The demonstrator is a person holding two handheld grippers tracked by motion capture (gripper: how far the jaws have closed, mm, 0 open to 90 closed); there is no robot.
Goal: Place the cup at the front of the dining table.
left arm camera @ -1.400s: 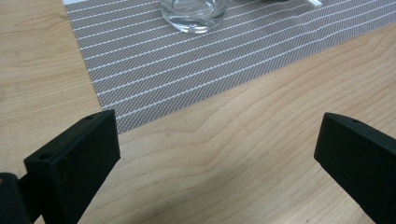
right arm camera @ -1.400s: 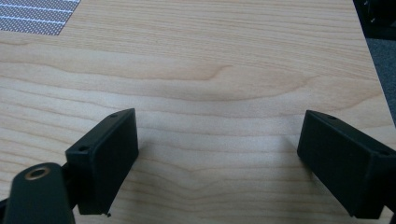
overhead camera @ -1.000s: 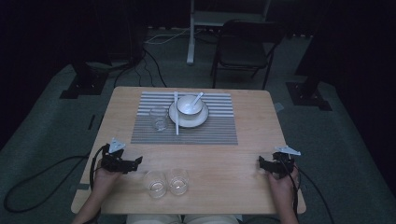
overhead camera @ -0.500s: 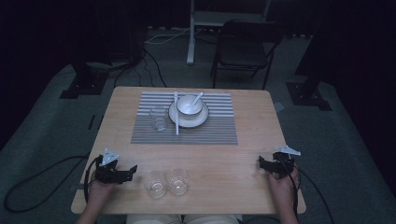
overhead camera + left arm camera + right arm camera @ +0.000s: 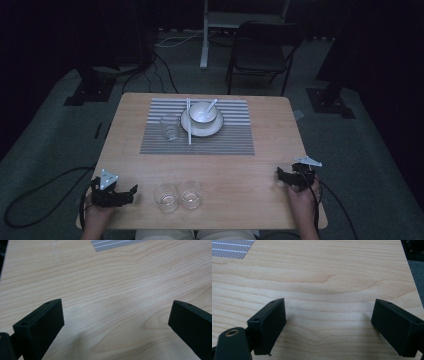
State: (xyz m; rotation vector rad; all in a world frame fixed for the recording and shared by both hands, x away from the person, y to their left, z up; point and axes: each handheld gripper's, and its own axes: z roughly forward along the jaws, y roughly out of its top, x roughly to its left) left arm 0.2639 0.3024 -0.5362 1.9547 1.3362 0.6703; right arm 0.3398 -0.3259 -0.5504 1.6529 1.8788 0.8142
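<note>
High view: a light wooden desk (image 5: 250, 165) carries a grey striped placemat (image 5: 230, 137) at its far middle and two clear drinking glasses side by side at the near edge.
Left gripper (image 5: 134, 190): low at the near left corner of the desk, pointing right toward the glasses; in the left gripper view its black fingers (image 5: 40, 327) stand wide apart with bare wood between them, gripping nothing.
Right gripper (image 5: 278, 174): near the right edge of the desk, well apart from the glasses; in the right gripper view its fingers (image 5: 268, 323) are likewise spread wide and empty.
Nearest glass (image 5: 166, 197): the left one of the pair, upright, just beside the left gripper's tips but not touching them.
Second glass (image 5: 191, 194): touching or almost touching the first; I cannot tell which.
Placemat setting: a third clear glass (image 5: 170, 127) at the mat's left, a white plate (image 5: 216, 128) bearing a white bowl (image 5: 203, 112) with a white spoon (image 5: 212, 104) in it, and a white chopstick-like rod (image 5: 188, 125) along the plate's left side.
Step in hand, as I judge it: reaching for the nearest glass.
Doing it well: keep the fingers wide, bring them level to either side of the glass wall at mid-height, and close gently; glass is slick and the neighbour stands close, so come in from the left without nudging the pair.
Risk: a tip knocking the nearest glass into the second.
</note>
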